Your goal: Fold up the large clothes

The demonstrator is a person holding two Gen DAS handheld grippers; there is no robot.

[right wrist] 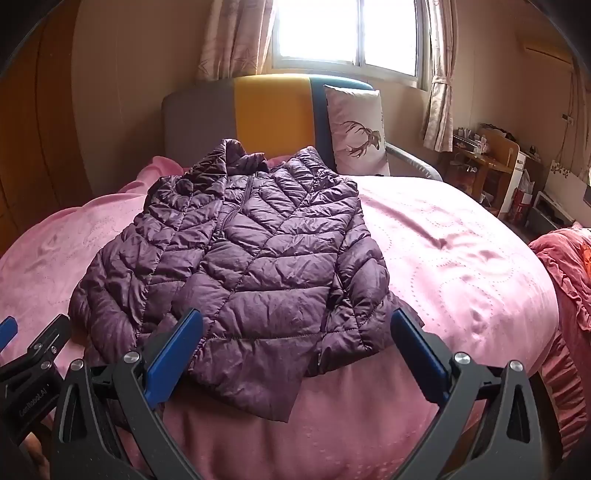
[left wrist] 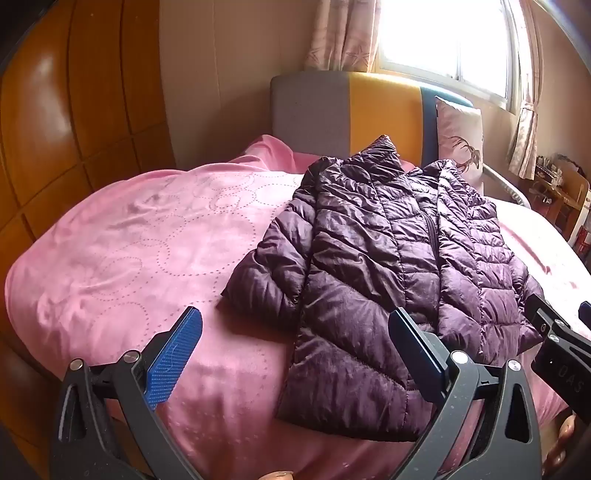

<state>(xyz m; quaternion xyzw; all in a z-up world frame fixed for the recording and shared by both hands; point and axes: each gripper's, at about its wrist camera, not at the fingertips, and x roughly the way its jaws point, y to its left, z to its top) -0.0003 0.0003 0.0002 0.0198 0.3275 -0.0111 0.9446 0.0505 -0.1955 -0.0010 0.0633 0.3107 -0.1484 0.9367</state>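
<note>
A dark purple quilted puffer jacket (left wrist: 388, 266) (right wrist: 243, 254) lies spread out, front up, on a bed with a pink cover (left wrist: 147, 240) (right wrist: 443, 251). Its collar points toward the headboard and its hem hangs slightly over the near bed edge. My left gripper (left wrist: 295, 347) hovers open above the jacket's left hem corner, nothing between its blue pads. My right gripper (right wrist: 295, 347) is open over the jacket's right hem corner, also holding nothing. Part of the right gripper (left wrist: 557, 343) shows at the right edge of the left wrist view, and the left gripper (right wrist: 26, 350) shows at the left edge of the right wrist view.
A grey, yellow and blue headboard (right wrist: 273, 110) stands behind the bed with a deer-print pillow (right wrist: 358, 129) against it. A wooden wardrobe (left wrist: 66, 129) lines the left wall. A cluttered desk (right wrist: 487, 162) and a red quilt (right wrist: 569, 266) sit to the right. A bright window (right wrist: 347, 33) is behind.
</note>
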